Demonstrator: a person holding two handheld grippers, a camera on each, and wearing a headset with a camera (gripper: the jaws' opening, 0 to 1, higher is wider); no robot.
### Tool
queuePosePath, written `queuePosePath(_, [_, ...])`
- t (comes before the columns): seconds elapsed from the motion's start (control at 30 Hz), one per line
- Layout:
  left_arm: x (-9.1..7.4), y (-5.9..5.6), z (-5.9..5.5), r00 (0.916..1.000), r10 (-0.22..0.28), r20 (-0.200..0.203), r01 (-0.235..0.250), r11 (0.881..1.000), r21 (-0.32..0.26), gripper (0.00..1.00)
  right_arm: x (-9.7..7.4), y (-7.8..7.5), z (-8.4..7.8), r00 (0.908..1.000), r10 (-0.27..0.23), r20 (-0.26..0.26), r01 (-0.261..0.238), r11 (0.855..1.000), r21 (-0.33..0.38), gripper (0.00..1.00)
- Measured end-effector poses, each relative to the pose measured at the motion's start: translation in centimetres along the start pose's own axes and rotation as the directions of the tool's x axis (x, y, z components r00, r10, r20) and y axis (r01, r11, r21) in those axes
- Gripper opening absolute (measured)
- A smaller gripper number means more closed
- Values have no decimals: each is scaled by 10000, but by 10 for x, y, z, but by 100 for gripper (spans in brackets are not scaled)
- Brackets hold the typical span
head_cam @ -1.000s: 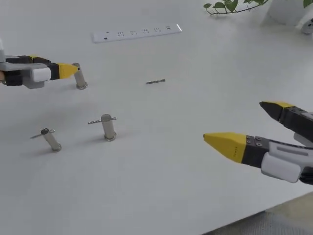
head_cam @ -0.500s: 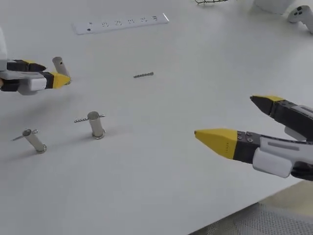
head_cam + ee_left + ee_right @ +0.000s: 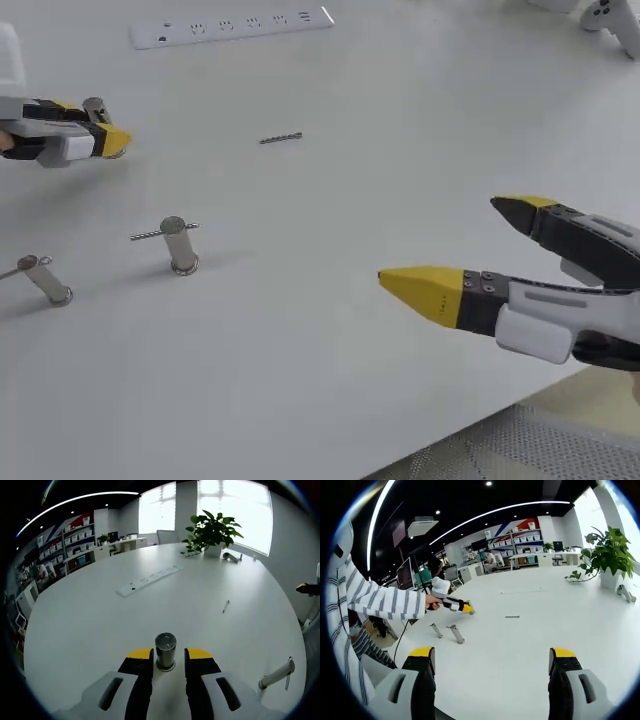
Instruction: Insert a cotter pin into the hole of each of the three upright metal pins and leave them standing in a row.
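The left gripper (image 3: 112,141) sat at the left edge of the head view, its rear cut off by the frame. Its jaws were set narrow, one on each side of a bare pin (image 3: 165,649) standing upright on the white table (image 3: 330,340). In the left gripper view a thin strip of table showed between each jaw and the pin's base, so no clamping was recorded. In the head view the jaw covered the pin's lower half, and its hole could not be made out.

The right gripper (image 3: 436,240) hung over the near right part of the table with its jaws spread wide and nothing between them.

The middle pin (image 3: 178,245) stood upright with a cotter pin (image 3: 150,234) through its top. The edge pin (image 3: 45,280) also carried one, partly cut off by the frame. It appeared to lean, and whether that was true tilt or lens effect could not be settled.

A loose cotter pin (image 3: 281,138) lay flat, well apart from all three pins. A power strip (image 3: 230,25) lay beyond it.
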State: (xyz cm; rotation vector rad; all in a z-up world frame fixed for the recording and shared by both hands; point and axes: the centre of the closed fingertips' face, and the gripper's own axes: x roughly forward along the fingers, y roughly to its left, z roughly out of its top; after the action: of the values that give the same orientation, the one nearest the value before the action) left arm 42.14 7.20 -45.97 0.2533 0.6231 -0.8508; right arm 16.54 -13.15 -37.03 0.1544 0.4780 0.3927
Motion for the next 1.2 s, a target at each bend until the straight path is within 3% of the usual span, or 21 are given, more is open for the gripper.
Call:
queuePosePath(0.2, [3, 7, -1, 9995, 330, -31, -330, 9994, 76, 10, 2, 0, -2, 10000, 37, -75, -37, 10000, 34, 93])
queuePosePath(0.5, [5, 9, -4, 9985, 432, -331, -425, 9988, 228, 10, 6, 2, -2, 9998, 162, -87, -162, 9999, 14, 92])
queuePosePath(0.6, [5, 12, -4, 9974, 640, -346, -640, 9980, -2, 9, 6, 2, -2, 9998, 168, -81, -167, 9999, 33, 92])
queuePosePath(0.73, [6, 15, -4, 9945, 936, -462, -926, 9954, 250, 9, 6, 4, -2, 9998, 198, -51, -197, 9998, 42, 92])
queuePosePath(0.8, [4, 18, -1, 9944, 974, -418, -973, 9952, 37, 9, 6, 3, -2, 9998, 202, -15, -202, 9998, 47, 92])
queuePosePath(0.83, [3, 16, 2, 9957, 901, -229, -911, 9946, -493, 9, 6, 3, -1, 9998, 203, -2, -203, 9998, 55, 92])
queuePosePath(0.87, [1, 19, 6, 9957, 919, -125, -925, 9938, -618, 9, 5, 3, -1, 9998, 204, 33, -204, 9998, 66, 92])
queuePosePath(0.97, [-7, 23, 11, 9940, 1082, -135, -1087, 9930, -467, 9, 5, 3, 0, 9997, 217, 102, -218, 9997, 85, 92])
queuePosePath(1.07, [-15, 28, 17, 9917, 1285, -17, -1278, 9850, -1157, 9, 5, 5, 2, 9993, 277, 234, -278, 9996, 62, 92])
queuePosePath(1.2, [-30, 29, 27, 9882, 1530, 104, -1511, 9831, -1038, 9, 7, 8, 5, 9981, 470, 395, -473, 9989, 71, 92])
